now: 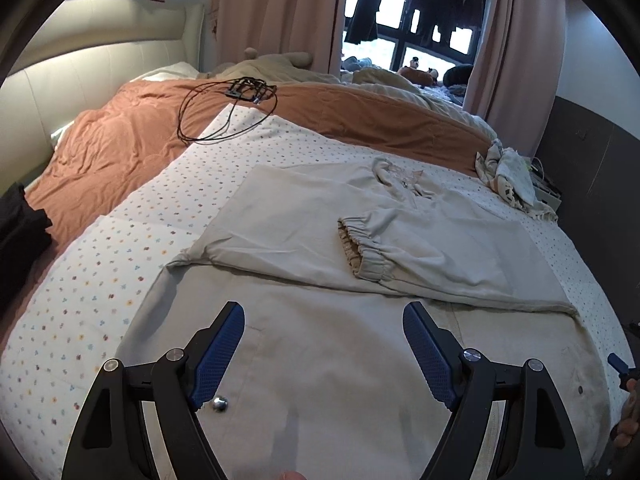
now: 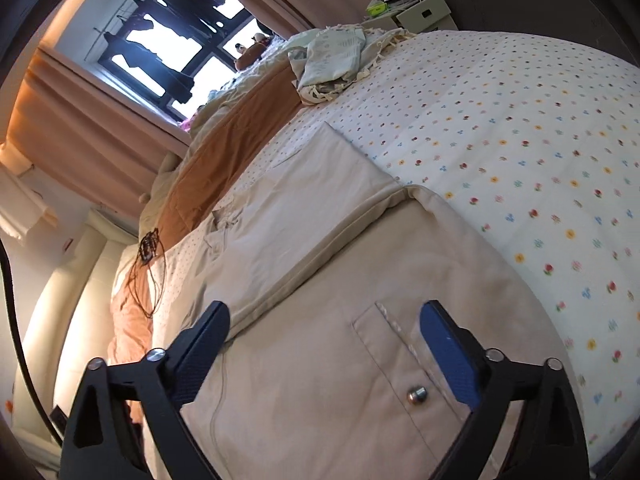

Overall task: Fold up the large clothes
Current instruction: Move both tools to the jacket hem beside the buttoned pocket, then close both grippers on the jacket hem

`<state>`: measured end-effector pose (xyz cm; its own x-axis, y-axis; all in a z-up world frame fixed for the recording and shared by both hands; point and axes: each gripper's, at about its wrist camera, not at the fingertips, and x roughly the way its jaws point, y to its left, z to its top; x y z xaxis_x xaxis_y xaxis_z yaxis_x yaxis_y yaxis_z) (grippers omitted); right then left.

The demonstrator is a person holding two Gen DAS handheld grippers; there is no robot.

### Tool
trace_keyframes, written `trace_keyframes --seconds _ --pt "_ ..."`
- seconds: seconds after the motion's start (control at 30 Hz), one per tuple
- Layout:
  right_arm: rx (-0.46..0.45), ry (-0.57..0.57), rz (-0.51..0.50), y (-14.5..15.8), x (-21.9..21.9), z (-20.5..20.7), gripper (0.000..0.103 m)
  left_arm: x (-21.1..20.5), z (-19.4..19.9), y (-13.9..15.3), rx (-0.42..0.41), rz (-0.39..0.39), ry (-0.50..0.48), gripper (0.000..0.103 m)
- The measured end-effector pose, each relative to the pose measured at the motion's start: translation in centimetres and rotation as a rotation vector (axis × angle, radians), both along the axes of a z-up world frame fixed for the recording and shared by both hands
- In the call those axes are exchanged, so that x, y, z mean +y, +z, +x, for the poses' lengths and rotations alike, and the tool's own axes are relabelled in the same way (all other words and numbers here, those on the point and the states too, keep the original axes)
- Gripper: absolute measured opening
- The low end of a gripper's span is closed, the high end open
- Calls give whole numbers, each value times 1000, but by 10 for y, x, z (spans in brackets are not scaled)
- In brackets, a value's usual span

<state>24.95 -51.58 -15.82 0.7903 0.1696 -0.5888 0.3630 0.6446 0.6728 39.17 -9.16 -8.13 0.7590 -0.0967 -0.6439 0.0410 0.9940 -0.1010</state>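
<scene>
Beige garment (image 1: pixel 320 360) flat beneath both gaping, empty tongs (image 1: pixel 324 316).

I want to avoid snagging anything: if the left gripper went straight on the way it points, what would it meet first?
Most likely the beige garment itself, the flat front panel just short of the folded-over sleeve cuff. The open left gripper holds nothing; depth is uncertain.

Bedroom. Bed (image 1: pixel 100 280) fills frame centre, flower-dotted white quilt on top. Rust-orange blanket (image 1: pixel 120 148) beyond, upper left. Cream padded headboard (image 1: pixel 80 76) far upper left. Pink curtains (image 1: pixel 276 12) flank window (image 1: pixel 412 4) at top, daylight behind dark hanging clothes. Grey wall panel (image 1: pixel 588 140) at right. Black cable (image 1: pixel 224 108) coiled on blanket.
</scene>
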Motion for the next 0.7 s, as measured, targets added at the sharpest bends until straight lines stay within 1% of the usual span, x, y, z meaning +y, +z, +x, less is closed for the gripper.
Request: trace_keyframes --seconds 0.03,0.07,0.1,0.13,0.17,0.2,0.3,0.4,0.5,0.6,0.7 --pt "-9 -2 5 1 1 -7 103 2 -9 3 -11 6 4 82" --pt "-13 -6 13 1 2 -14 103 5 -17 6 -19 -12 1 85" --pt "-19 -16 19 1 4 -23 103 9 -25 8 -18 -43 1 91" --pt "-32 -23 20 3 6 -34 103 14 -33 11 -15 -75 2 95" --pt "-40 -22 22 5 8 -44 103 18 -42 14 -21 -102 -1 102" --pt "-54 -16 35 6 9 -54 103 21 -52 18 -34 -115 -7 103" --pt "-103 5 75 10 13 -82 103 29 -80 30 -60 -98 0 103" --pt "-113 26 62 16 18 -105 103 50 -104 41 -76 -147 30 103" --pt "-148 3 70 19 12 -130 103 68 -126 49 -92 -161 56 103" --pt "-139 -18 59 20 1 -150 103 83 -148 50 -100 -145 83 103" --pt "-128 -25 33 19 -6 -169 103 98 -171 47 -108 -159 105 103"
